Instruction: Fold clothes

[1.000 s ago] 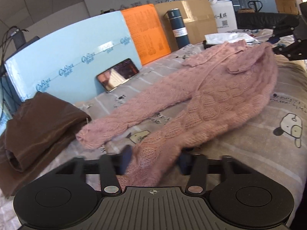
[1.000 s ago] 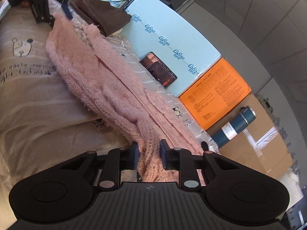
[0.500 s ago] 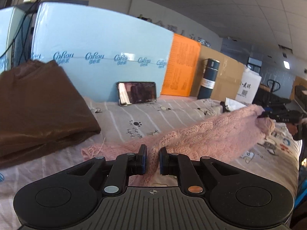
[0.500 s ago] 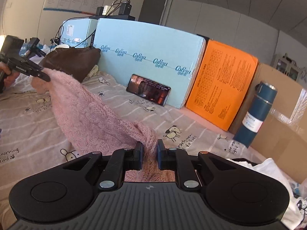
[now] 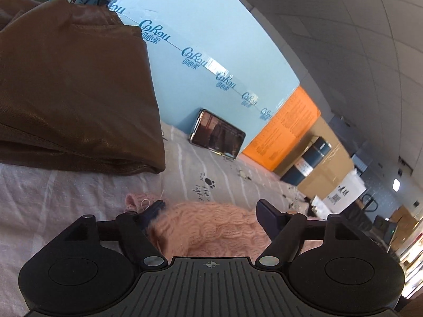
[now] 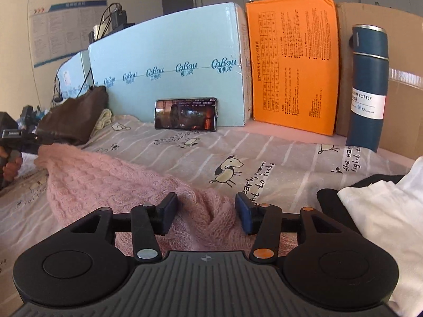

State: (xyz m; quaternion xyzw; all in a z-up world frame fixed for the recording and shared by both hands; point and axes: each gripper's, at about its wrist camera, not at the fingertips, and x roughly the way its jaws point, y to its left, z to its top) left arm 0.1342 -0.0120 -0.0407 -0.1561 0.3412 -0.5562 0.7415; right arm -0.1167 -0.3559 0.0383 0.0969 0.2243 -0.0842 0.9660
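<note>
The pink knitted sweater lies bunched in a long ridge across the printed bedsheet. The right gripper and left gripper each sit low over one end of it, jaws spread wide with knit between them. Each gripper's body hides the sweater's near edge.

A bed under a striped cartoon-print sheet carries a pink knit sweater and folded brown garment. A phone and blue bottle stand at its back; white cloth lies at the right.
</note>
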